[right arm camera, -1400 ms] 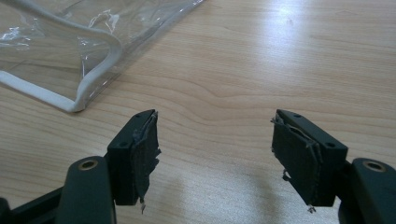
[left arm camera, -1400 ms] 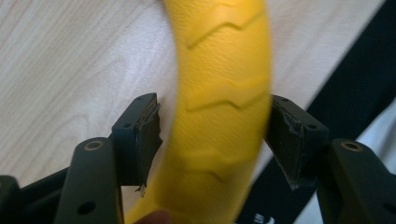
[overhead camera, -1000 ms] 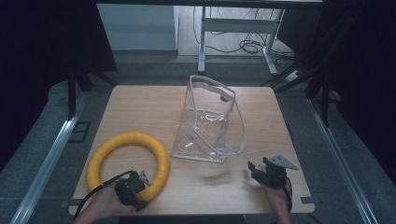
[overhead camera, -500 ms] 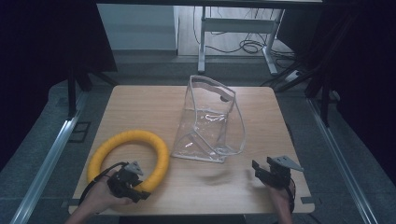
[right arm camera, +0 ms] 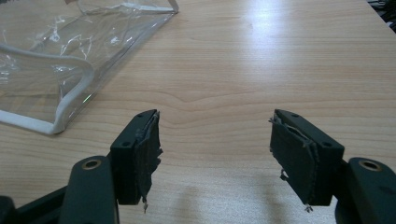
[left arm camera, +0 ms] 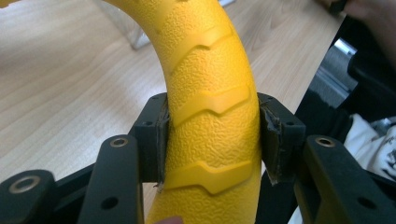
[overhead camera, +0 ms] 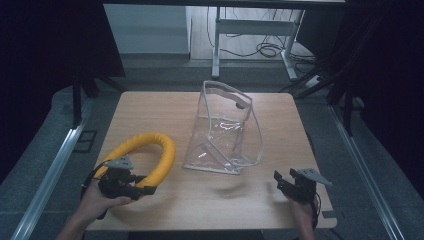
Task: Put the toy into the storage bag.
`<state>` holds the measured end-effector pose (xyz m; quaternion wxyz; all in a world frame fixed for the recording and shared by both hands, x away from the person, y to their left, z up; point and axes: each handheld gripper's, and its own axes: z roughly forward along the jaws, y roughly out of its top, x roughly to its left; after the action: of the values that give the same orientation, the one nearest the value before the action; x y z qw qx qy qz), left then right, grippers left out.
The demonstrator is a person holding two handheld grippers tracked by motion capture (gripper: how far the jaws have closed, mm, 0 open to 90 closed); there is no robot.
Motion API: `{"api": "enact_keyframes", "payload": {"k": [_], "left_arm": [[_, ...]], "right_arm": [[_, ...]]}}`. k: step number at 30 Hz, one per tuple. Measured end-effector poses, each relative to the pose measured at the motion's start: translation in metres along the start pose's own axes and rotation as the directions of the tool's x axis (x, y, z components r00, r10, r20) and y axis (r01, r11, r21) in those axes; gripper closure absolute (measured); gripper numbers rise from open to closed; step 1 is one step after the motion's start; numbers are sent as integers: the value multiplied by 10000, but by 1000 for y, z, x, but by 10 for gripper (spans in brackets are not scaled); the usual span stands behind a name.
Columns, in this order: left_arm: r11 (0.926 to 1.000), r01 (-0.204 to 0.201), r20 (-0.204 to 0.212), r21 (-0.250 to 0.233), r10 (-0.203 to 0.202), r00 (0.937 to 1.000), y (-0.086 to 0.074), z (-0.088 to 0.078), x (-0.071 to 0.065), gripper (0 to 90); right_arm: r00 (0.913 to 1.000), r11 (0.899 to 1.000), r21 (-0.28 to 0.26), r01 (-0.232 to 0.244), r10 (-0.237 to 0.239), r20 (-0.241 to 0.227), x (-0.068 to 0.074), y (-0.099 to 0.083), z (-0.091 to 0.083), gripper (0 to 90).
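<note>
Yellow ring (overhead camera: 150,157) sat lower left — left gripper (overhead camera: 131,184) had just closed onto it, clamped; right gripper (overhead camera: 284,181) gaped empty.

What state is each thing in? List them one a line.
Yellow ring: clamped at its near end, one side tilted up off the table.
Left tongs: shut on the yellow ring, pads pressing both flanks; jaws have just been closing.
Right tongs: open, nothing between the pads, above bare wood.
Clear bag: standing upright, mouth open at the top, nothing visible inside.
Table: bears ring and bag.
</note>
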<state>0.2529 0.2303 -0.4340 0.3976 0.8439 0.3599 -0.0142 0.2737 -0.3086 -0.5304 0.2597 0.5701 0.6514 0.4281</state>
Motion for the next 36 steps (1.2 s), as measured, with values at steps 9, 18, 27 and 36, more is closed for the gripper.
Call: {"api": "enact_keyframes", "payload": {"k": [9,18,27,36], "left_arm": [[9974,489,327,-538,-472,9984,7,-12,9,506],[9878,937,720,-1242,-852,9938,11,-30,20,507],[9573,1487,999,-2478,-1274,9868,14,-50,30,509],[9024,2216,1820,-3696,-1635,9696,23,-60,31,509]], "right_arm": [[9998,9998,-67,-170,170,42,-2,0,-2,335],[9993,9993,-79,-363,363,75,-4,0,-2,337],[9985,9985,-173,-527,530,158,-7,0,-3,341],[9976,9975,-311,-630,639,273,-8,0,-4,344]]}}
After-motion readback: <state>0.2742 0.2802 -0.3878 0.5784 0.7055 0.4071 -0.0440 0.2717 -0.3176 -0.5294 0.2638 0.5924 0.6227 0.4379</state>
